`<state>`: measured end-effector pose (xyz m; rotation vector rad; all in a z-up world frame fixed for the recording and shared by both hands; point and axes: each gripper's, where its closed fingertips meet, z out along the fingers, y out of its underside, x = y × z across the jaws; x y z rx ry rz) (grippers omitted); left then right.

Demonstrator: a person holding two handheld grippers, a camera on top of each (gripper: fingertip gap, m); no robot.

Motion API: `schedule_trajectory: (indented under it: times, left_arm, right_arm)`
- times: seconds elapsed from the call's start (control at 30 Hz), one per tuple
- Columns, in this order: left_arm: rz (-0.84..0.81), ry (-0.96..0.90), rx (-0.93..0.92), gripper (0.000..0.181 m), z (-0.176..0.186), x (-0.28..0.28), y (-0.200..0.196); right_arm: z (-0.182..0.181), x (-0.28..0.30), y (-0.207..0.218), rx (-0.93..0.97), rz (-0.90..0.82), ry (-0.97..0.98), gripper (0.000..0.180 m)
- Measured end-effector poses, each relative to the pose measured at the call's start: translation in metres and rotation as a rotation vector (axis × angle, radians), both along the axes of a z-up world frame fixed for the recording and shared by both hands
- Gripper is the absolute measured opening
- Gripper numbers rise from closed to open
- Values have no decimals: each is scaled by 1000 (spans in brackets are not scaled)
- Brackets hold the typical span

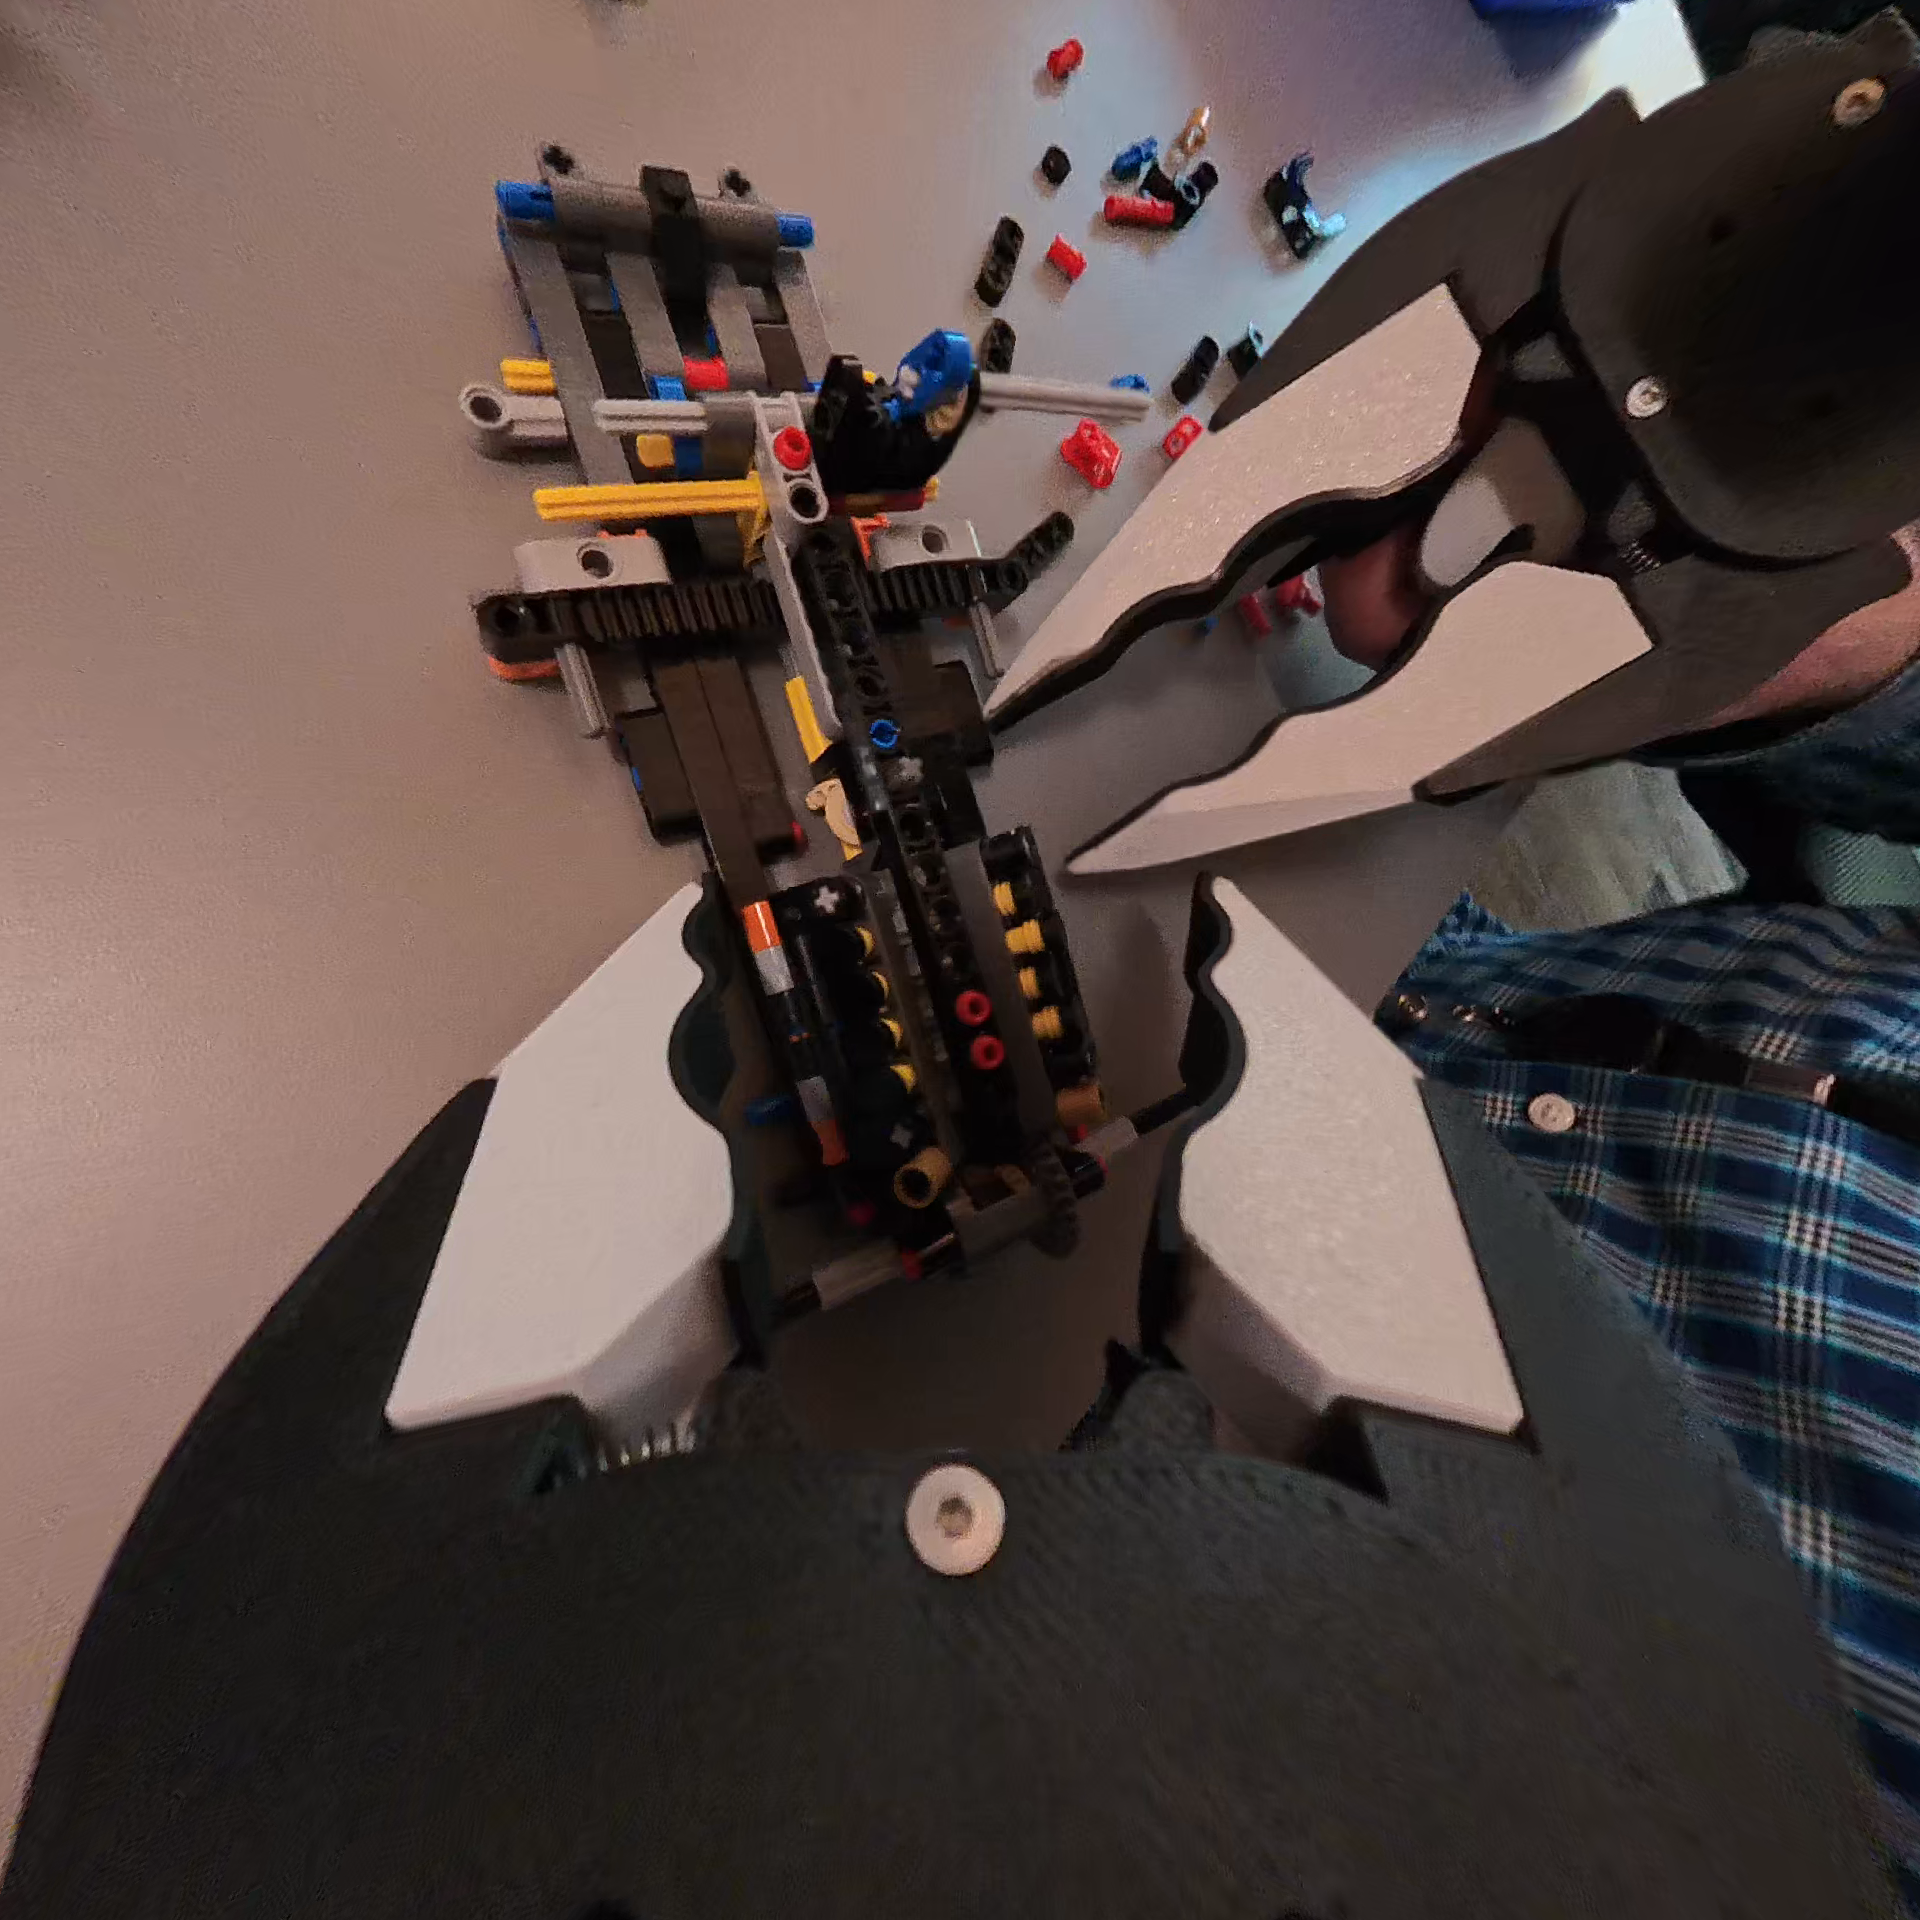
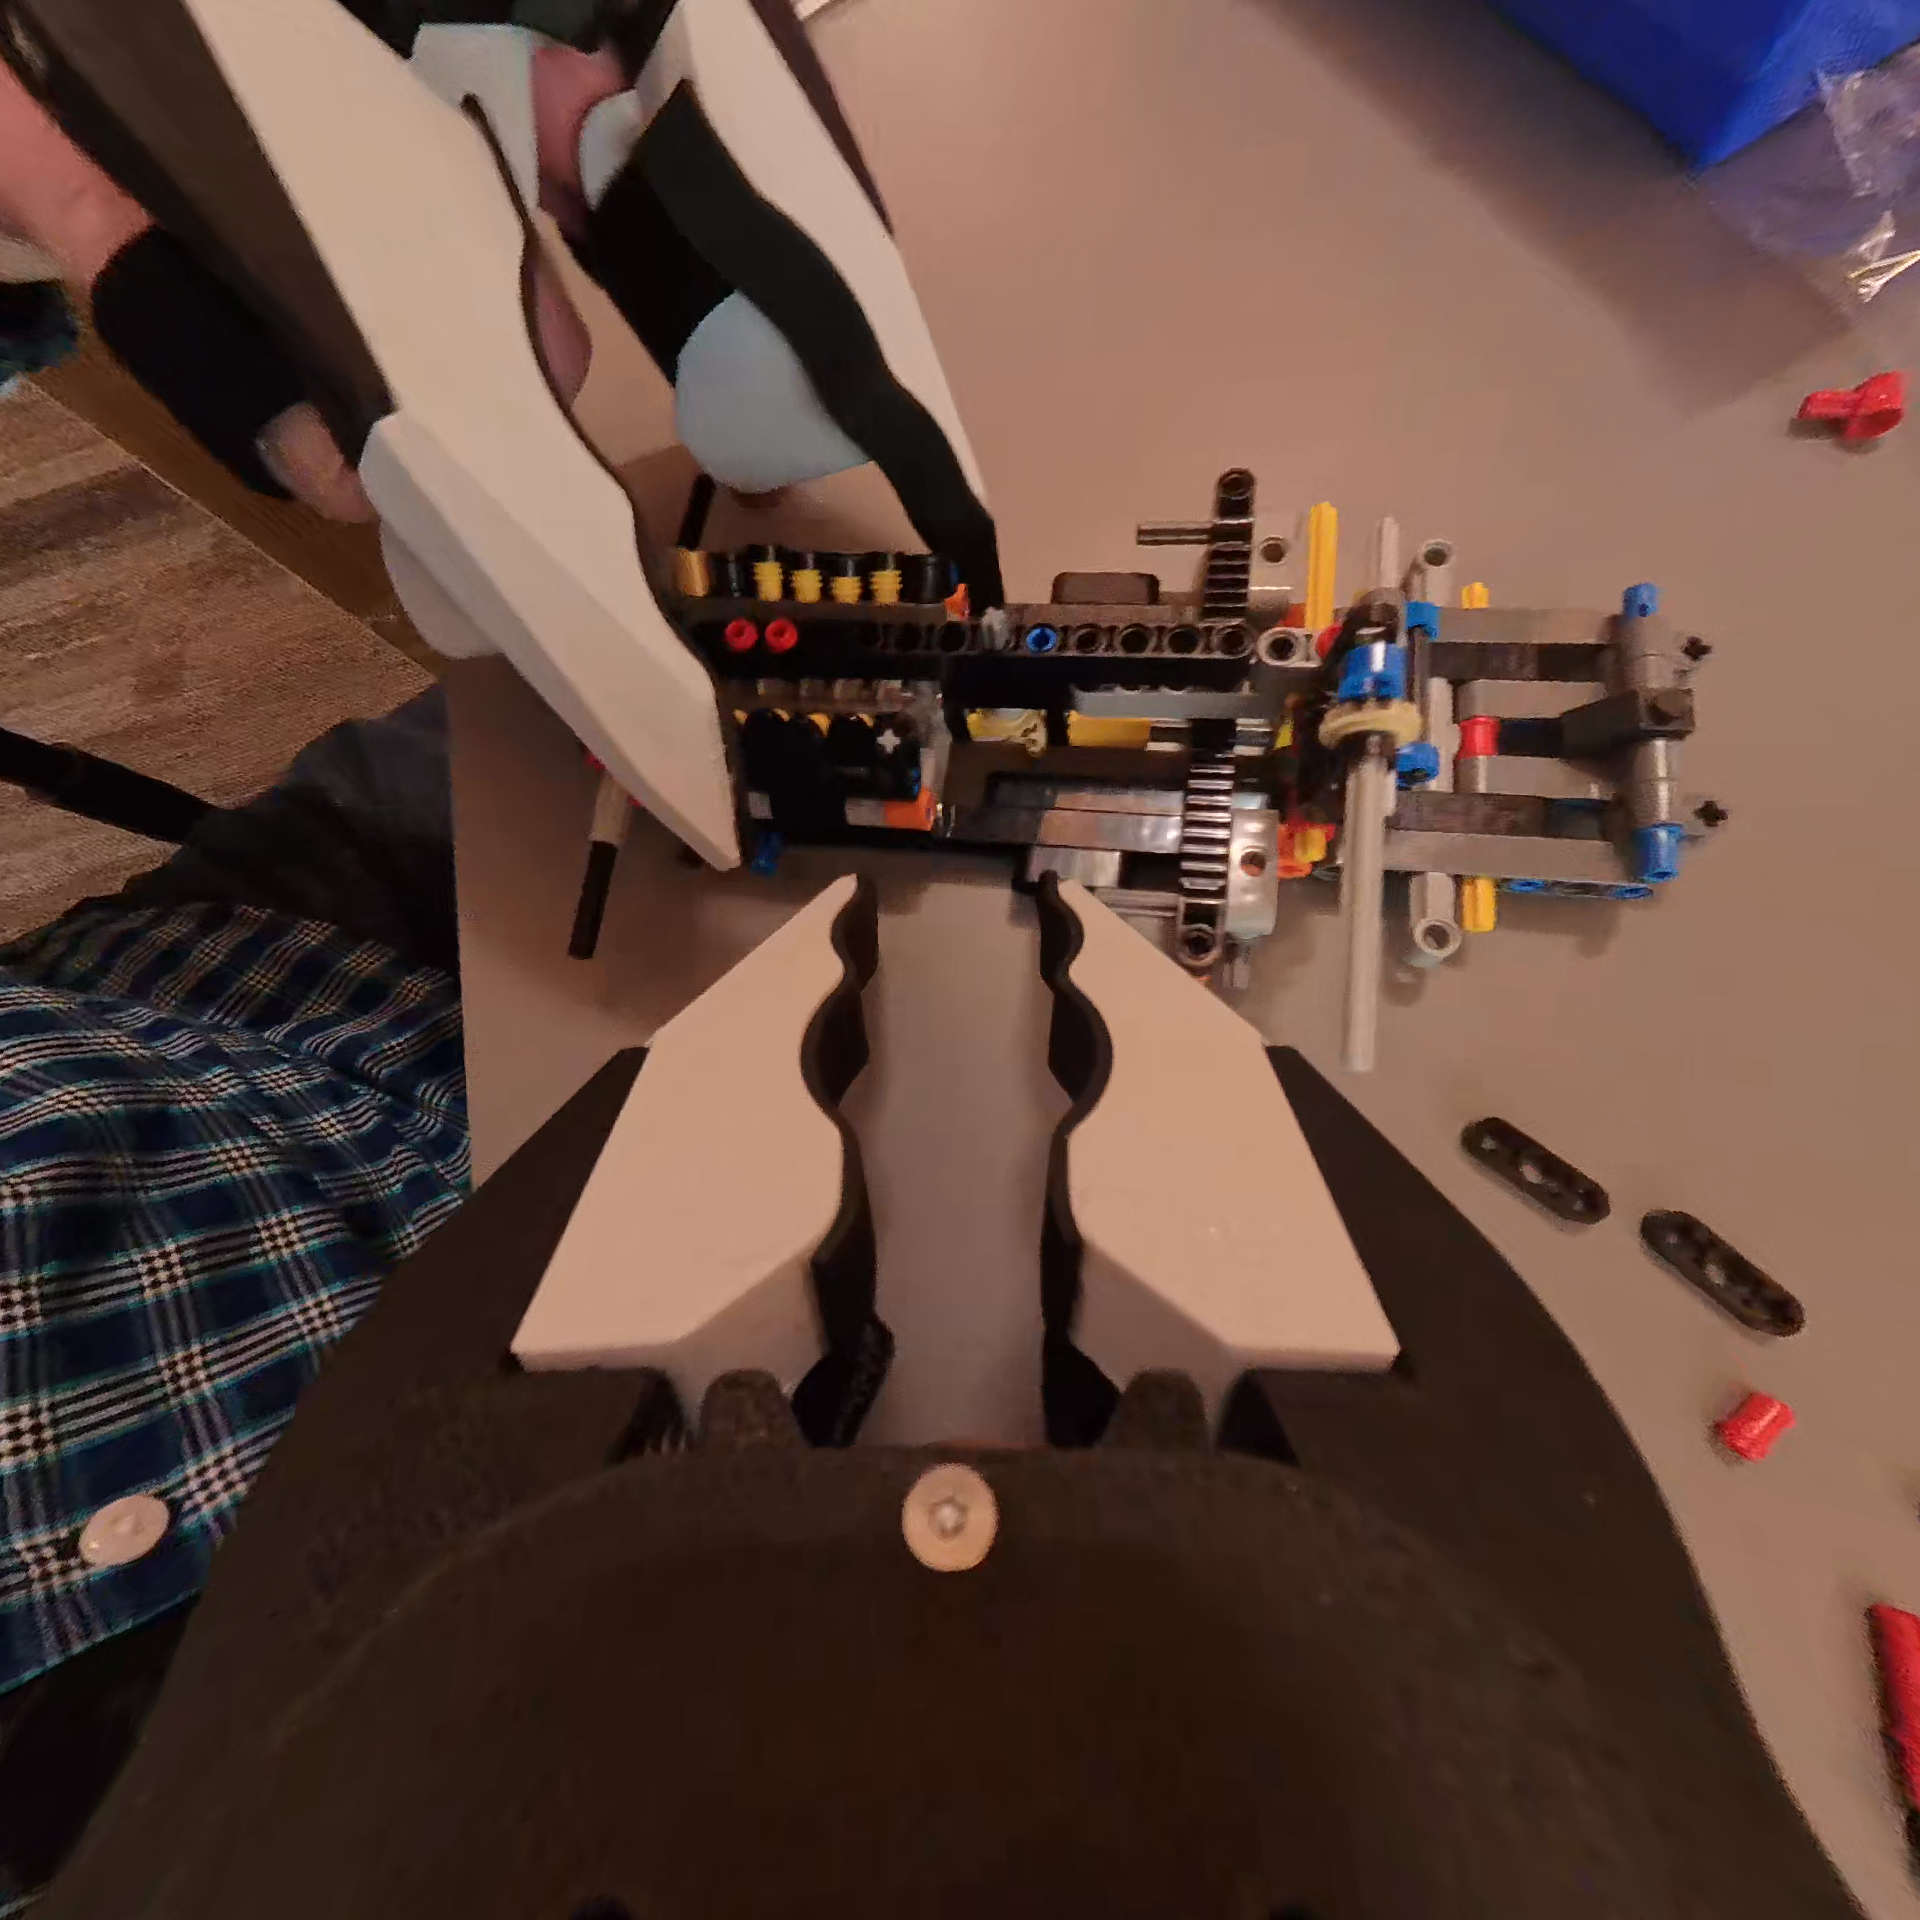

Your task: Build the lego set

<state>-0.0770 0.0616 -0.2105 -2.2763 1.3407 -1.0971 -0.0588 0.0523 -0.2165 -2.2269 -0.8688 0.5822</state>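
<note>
A long lego model [image 1: 831, 665] of black, grey, yellow and blue beams lies on the grey table [image 1: 260, 727]. It also shows in the right wrist view [image 2: 1143, 717]. My left gripper [image 1: 951, 894] straddles the model's near end, with its pads against the sides. In the right wrist view it [image 2: 852, 717] comes in from the upper left over that same end. My right gripper [image 2: 951, 883] is open and empty, with its tips just short of the model's long side. In the left wrist view it [image 1: 1039, 790] sits to the right of the model.
Loose red, black and blue pieces [image 1: 1143, 208] lie scattered beyond the model. Two thin black beams [image 2: 1532, 1169] and a red pin [image 2: 1751, 1423] lie right of my right gripper. A blue box [image 2: 1714, 62] stands at the far right. The table edge and a person's plaid shirt [image 2: 208, 1143] are on the left. Less than 4 cm separates the two grippers' tips. From the right gripper's tips to the red pin [image 2: 1751, 1423] is close to 15 centimeters. Seen from the left wrist view [image 1: 1074, 261] as well.
</note>
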Motion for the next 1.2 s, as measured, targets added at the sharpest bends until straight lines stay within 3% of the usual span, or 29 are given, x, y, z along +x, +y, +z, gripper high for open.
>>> schedule_trajectory:
  times: [0.3,0.53,0.63,0.83,1.0,1.2]
  left_arm:
    - [125,-45,-18,91,3,14,-7]
    - [90,-60,-10,90,3,8,-8]
    - [70,-59,22,90,8,1,-5]
    - [31,-91,68,87,15,4,2]
    - [16,-105,74,87,15,5,4]
    - [-35,-132,174,88,25,8,15]
  right_arm:
    - [2,15,13,-7,63,-14,26]
    - [7,27,10,24,99,-51,28]
    - [25,38,9,129,115,-106,28]
    - [22,52,29,435,226,-441,22]
    - [-2,61,39,507,271,-632,11]
    - [6,58,40,421,226,-458,1]
